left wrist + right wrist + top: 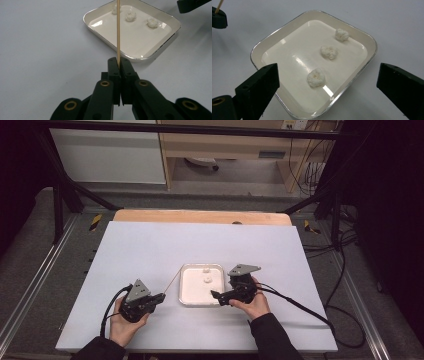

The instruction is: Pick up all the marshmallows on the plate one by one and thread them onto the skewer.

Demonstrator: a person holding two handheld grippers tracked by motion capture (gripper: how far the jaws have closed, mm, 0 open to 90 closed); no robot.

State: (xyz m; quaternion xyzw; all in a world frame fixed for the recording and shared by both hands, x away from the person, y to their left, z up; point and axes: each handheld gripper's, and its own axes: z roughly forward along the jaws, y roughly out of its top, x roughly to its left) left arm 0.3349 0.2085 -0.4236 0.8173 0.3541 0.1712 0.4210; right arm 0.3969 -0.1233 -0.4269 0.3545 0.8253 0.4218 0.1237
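tray (359, 72) with three white lumps (316, 77): just ahead of right hand-held gripper (327, 82), jaws wide, empty | left hand-held gripper (119, 65): clamped on wooden skewer (118, 30), tip toward tray

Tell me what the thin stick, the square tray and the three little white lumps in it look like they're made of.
Stick: pale tan, matte, thin and straight, so likely wood or bamboo; the left tongs are shut on it. Tray: glossy cream inside with bright glare and a silvery rim, perhaps glazed ceramic or enamelled metal. Lumps: white, crumbly and bumpy, maybe cauliflower or puffed food; hard to tell.
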